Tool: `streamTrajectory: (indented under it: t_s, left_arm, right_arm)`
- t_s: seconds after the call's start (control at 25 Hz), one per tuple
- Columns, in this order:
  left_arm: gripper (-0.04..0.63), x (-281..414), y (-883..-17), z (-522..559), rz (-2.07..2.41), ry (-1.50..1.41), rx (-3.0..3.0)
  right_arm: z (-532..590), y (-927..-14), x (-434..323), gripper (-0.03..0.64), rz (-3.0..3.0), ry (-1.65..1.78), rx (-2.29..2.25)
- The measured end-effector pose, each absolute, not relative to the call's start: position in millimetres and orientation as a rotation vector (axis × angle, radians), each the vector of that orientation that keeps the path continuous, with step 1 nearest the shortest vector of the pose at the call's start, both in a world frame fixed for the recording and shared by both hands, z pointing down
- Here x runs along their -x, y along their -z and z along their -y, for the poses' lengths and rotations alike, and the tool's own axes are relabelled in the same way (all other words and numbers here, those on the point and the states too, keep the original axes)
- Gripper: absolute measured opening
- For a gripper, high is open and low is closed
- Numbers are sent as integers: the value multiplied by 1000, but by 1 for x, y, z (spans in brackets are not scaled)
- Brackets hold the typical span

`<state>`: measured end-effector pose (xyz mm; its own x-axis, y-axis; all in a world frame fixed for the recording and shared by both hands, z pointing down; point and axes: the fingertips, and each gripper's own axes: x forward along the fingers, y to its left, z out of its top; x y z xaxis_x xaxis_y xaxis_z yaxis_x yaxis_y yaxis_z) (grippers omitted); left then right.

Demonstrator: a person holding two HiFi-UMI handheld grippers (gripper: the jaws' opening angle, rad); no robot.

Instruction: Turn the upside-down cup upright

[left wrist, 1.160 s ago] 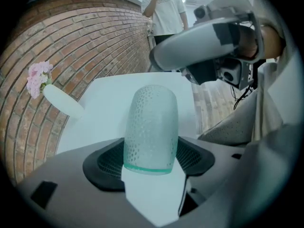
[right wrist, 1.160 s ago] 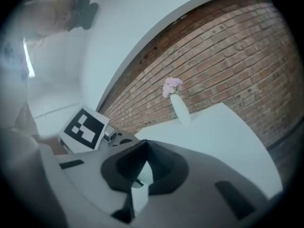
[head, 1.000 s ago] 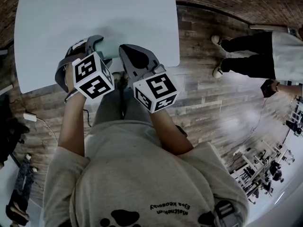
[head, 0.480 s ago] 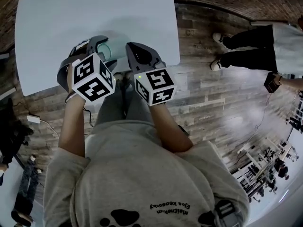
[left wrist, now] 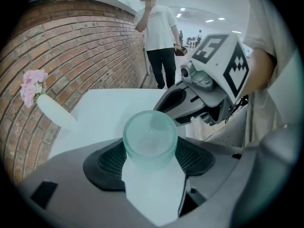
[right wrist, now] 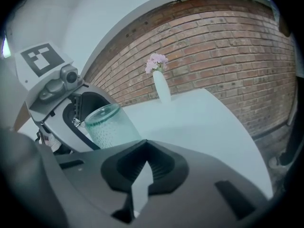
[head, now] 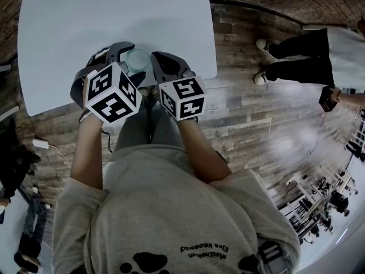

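A teal glass cup (head: 138,60) is held over the near edge of the white table (head: 114,16), one round end facing up. My left gripper (left wrist: 150,161) is shut on the cup (left wrist: 150,137), its dark pads pressing on both sides. In the right gripper view the cup (right wrist: 110,126) stands upright inside the left gripper's jaws. Whether the upper end is the mouth or the base I cannot tell. My right gripper (head: 166,66) sits just right of the cup, apart from it. Its jaws (right wrist: 137,191) are shut with nothing between them.
A white vase with pink flowers (right wrist: 160,84) stands at the table's far side by the brick wall, also in the left gripper view (left wrist: 50,109). A person (head: 302,56) stands on the wooden floor to the right of the table.
The cup lay on its side in the left gripper; now its round end faces up. The right gripper has sunk and drawn back toward the table's near edge.
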<state>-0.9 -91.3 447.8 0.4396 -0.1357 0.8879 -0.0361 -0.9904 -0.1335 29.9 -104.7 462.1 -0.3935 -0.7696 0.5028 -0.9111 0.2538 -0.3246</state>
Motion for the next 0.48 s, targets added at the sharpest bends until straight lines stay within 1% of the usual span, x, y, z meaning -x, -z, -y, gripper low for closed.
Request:
streamTrajectory:
  t_s: [0.2,0.48]
  left_arm:
    - [322,5,-454,95,-174,1616,2588]
    - [322,7,-459,98,-181,1605,2609]
  right_arm:
    - [100,-456,-37,6,2256,-800,-1610]
    - [77,-384,-57,6,2291,-609,-1685]
